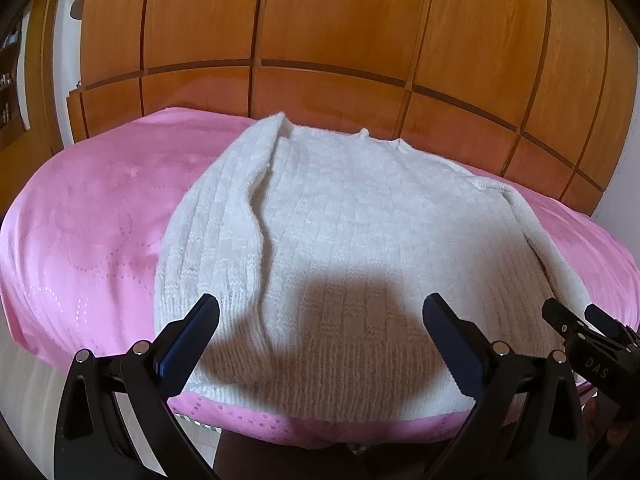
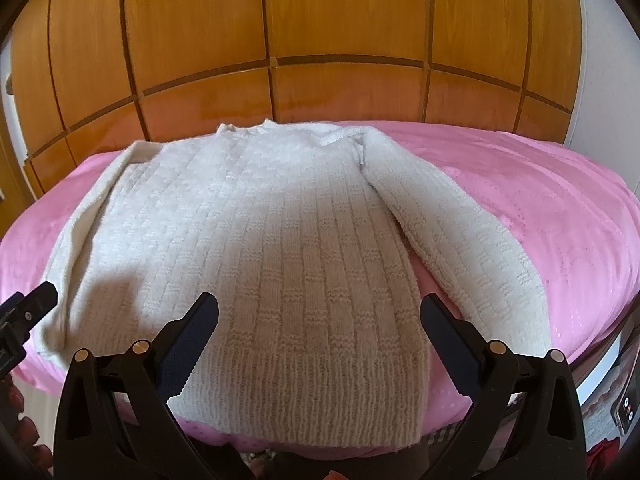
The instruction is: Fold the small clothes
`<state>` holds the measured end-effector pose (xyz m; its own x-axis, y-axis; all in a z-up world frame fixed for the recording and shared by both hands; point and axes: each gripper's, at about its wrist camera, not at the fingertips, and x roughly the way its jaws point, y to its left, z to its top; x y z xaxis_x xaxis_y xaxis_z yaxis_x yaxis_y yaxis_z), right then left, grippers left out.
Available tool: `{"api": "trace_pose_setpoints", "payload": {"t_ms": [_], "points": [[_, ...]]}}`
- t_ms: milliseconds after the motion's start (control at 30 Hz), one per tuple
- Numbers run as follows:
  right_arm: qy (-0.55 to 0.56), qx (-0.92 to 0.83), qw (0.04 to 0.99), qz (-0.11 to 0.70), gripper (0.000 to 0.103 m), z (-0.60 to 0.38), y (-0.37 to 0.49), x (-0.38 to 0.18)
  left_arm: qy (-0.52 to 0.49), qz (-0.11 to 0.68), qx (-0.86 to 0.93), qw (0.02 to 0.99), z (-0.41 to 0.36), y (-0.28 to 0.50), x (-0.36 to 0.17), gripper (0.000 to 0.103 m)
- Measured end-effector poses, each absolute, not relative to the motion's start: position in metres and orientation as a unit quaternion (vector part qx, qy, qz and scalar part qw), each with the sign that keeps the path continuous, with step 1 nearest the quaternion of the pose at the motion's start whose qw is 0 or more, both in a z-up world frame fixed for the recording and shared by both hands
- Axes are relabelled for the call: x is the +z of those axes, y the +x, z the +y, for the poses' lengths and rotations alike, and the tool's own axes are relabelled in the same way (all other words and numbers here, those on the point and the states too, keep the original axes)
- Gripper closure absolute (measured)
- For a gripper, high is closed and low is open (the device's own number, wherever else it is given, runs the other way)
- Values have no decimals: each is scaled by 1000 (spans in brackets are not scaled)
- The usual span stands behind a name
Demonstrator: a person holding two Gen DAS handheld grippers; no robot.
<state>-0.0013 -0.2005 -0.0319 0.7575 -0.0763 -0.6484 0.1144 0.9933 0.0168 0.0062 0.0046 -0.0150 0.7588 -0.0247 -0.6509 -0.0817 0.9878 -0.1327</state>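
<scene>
A small white knit sweater [image 1: 340, 220] lies flat on a pink bedspread [image 1: 92, 220], hem nearest me, neck at the far side. It also shows in the right wrist view [image 2: 260, 232]. Its sleeves lie alongside the body: one in the left wrist view [image 1: 208, 220], one in the right wrist view [image 2: 460, 232]. My left gripper [image 1: 320, 320] is open and empty just above the hem. My right gripper [image 2: 320, 316] is open and empty above the hem's right part; it also shows in the left wrist view [image 1: 576, 320].
A wooden panelled wardrobe [image 1: 320, 40] stands behind the bed. The pink bedspread also shows in the right wrist view [image 2: 540, 184], spreading to both sides of the sweater. The left gripper's fingers [image 2: 32, 300] show at that view's left edge.
</scene>
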Motion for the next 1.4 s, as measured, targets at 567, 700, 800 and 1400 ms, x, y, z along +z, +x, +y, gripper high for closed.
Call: {"api": "trace_pose_setpoints", "payload": {"t_ms": [567, 700, 800, 1400], "points": [[27, -51, 936, 348, 3, -200, -1, -32, -74, 350, 12, 934, 2, 7, -16, 2], [25, -50, 936, 348, 3, -200, -2, -31, -78, 352, 5, 933, 3, 7, -16, 2], [25, -49, 935, 351, 3, -199, -1, -32, -80, 361, -16, 929, 0, 9, -19, 2], [23, -38, 931, 363, 3, -201, 8, -43, -142, 416, -73, 895, 14, 24, -40, 2]]}}
